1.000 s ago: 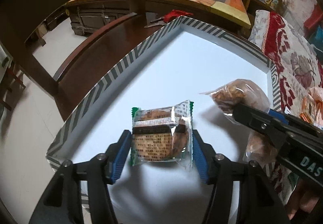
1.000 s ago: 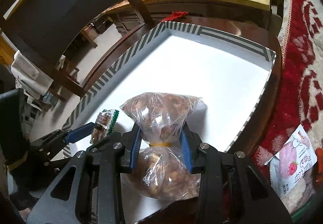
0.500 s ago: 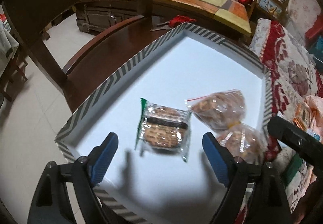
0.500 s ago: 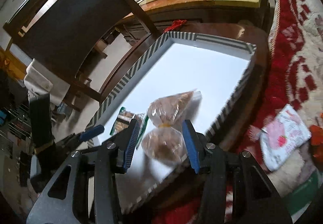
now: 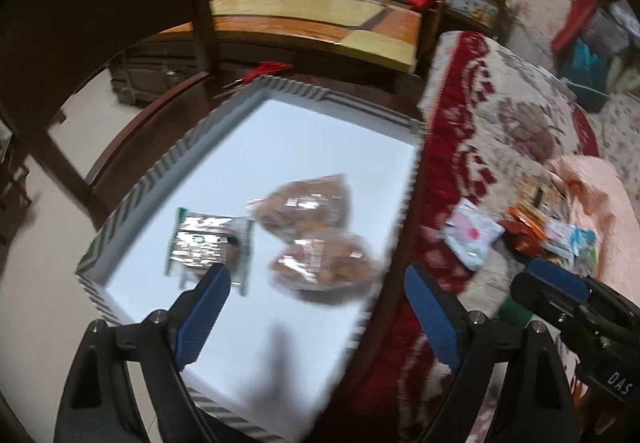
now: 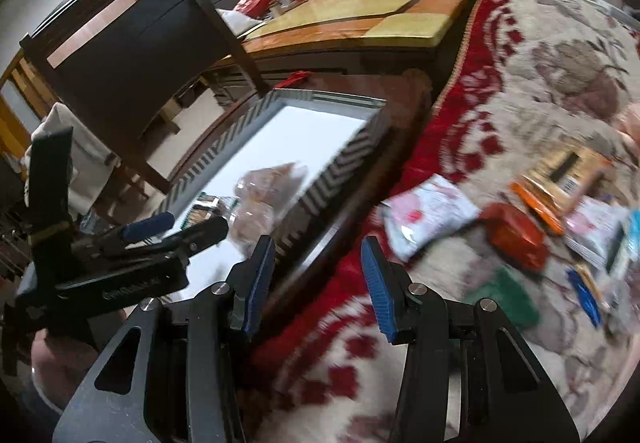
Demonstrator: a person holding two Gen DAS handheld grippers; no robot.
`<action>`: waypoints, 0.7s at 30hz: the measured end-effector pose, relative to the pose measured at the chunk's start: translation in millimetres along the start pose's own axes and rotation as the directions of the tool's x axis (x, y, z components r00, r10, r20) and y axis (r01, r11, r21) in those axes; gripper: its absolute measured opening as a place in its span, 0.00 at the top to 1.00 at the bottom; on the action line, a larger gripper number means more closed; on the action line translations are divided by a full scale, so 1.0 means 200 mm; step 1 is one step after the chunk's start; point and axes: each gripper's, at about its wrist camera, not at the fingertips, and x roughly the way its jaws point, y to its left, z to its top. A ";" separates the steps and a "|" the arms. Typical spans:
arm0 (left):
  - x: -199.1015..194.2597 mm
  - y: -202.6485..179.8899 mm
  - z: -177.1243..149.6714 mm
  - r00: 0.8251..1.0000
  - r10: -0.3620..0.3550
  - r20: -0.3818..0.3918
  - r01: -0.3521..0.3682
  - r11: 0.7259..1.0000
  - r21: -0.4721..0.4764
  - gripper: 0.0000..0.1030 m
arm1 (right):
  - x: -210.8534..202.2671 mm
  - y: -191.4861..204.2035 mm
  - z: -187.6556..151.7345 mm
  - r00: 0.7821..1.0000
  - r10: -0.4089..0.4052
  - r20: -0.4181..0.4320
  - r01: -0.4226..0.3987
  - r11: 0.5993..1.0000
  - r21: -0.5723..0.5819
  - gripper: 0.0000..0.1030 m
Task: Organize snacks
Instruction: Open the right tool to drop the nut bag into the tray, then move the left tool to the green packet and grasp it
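Both grippers, left gripper [image 5: 316, 299] and right gripper [image 6: 318, 283], are hovering with fingers apart and empty, the biscuit packet [image 5: 208, 243] and nut bag [image 5: 316, 239] lying side by side in the tray [image 5: 160, 179], grouped for tidiness.

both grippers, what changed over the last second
Both let go. The left gripper released the green-edged biscuit pack; the right gripper released the tied clear bag of snacks. Both now stand open and have pulled back, swinging right toward the loose snacks on the blanket. The pack and bag stayed side by side in the striped tray.
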 end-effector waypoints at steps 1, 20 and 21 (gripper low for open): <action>-0.01 -0.03 0.00 1.000 -0.008 0.001 0.008 1.000 0.011 0.12 | -0.01 -0.02 -0.02 1.000 -0.004 0.001 0.004 1.000 0.009 0.57; -0.05 -0.48 -0.13 0.991 -0.130 -0.032 0.134 0.975 0.177 0.12 | -0.33 -0.43 -0.30 0.992 -0.122 0.020 0.118 0.983 0.140 0.57; -0.04 -0.51 -0.14 0.989 -0.144 -0.037 0.149 0.970 0.193 0.12 | -0.34 -0.44 -0.31 0.992 -0.128 0.020 0.124 0.982 0.144 0.57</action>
